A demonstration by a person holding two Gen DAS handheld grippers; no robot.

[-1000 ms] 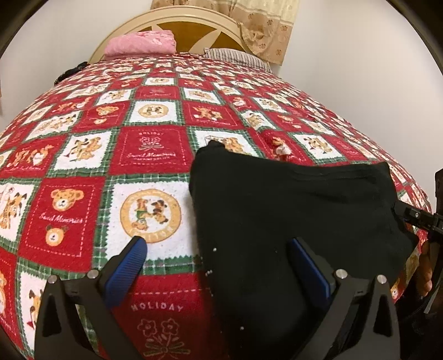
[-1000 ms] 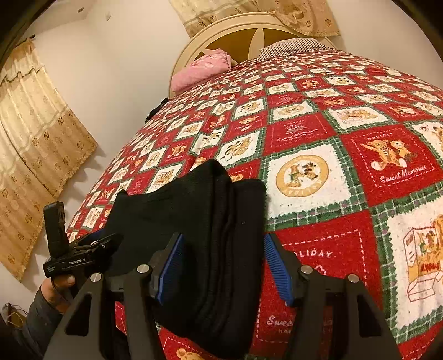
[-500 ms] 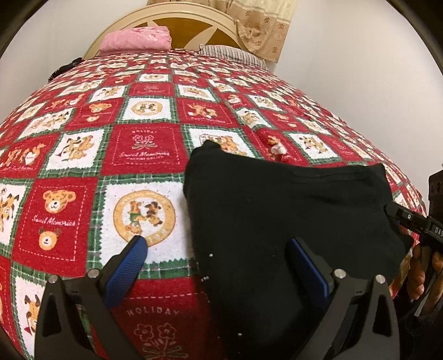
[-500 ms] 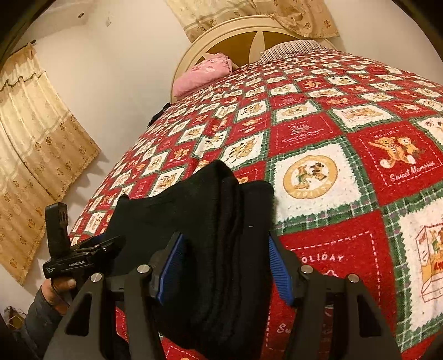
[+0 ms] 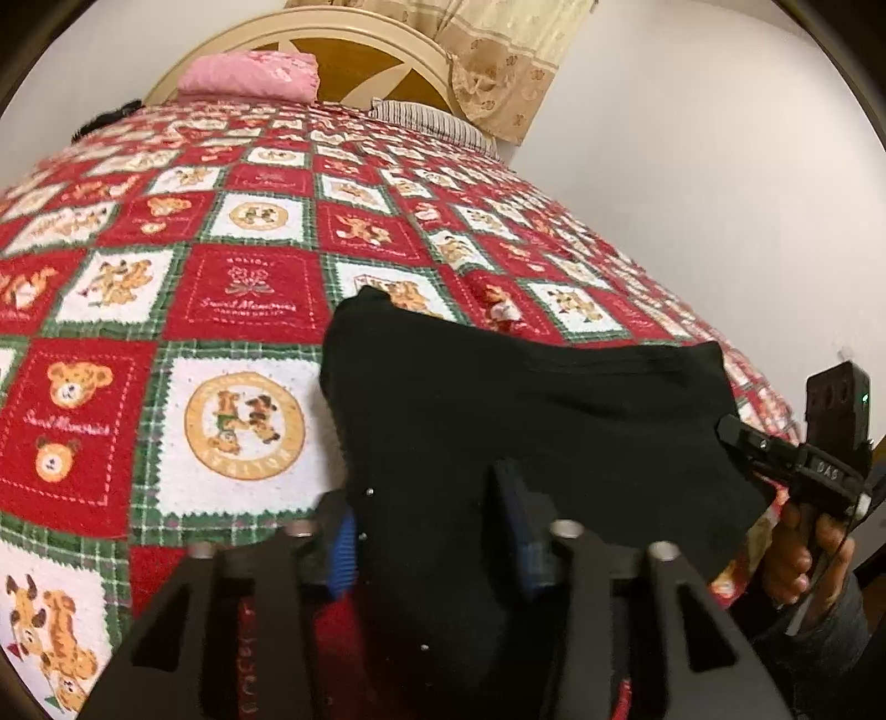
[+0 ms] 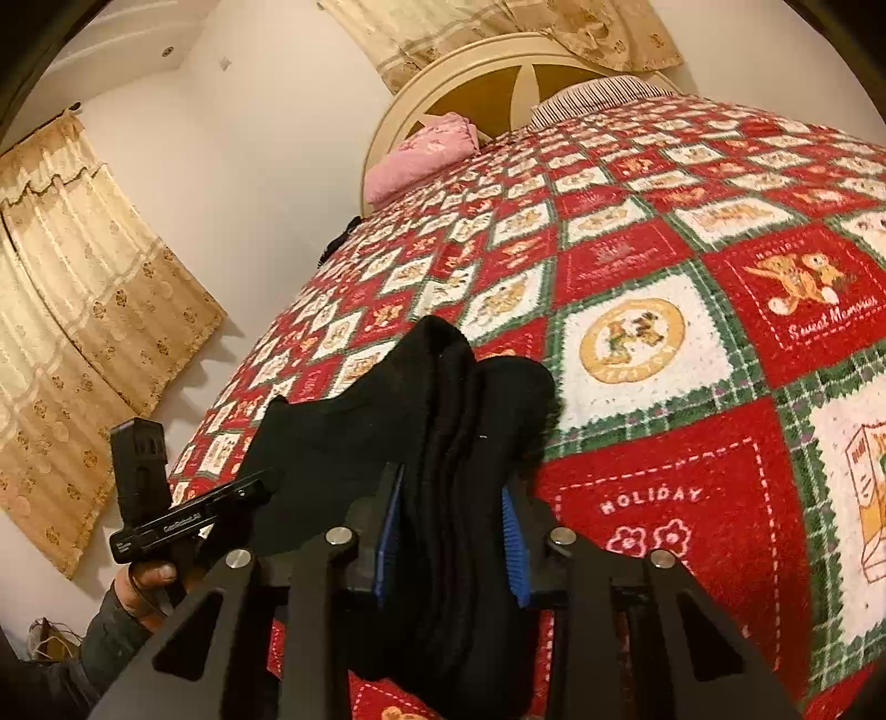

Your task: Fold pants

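Black folded pants point(image 5: 531, 410) lie on a red, white and green patchwork bedspread point(image 5: 232, 288) near the bed's front edge. My left gripper point(image 5: 429, 531) is shut on the near edge of the pants, blue pads pressing the cloth from both sides. My right gripper point(image 6: 451, 537) is shut on the stacked folds at the other near end of the pants point(image 6: 437, 421). Each gripper shows in the other's view: the right one point(image 5: 797, 459) and the left one point(image 6: 183, 509), both held in a hand.
A pink pillow point(image 5: 249, 75) and a striped pillow point(image 5: 432, 119) lie by the cream headboard point(image 5: 354, 39). A white wall runs along the bed's right side, and gold curtains point(image 6: 66, 310) hang on the left.
Both grippers have closed from wide open onto the near edge of the pants. Both cameras have tilted up and moved a little closer to the cloth.
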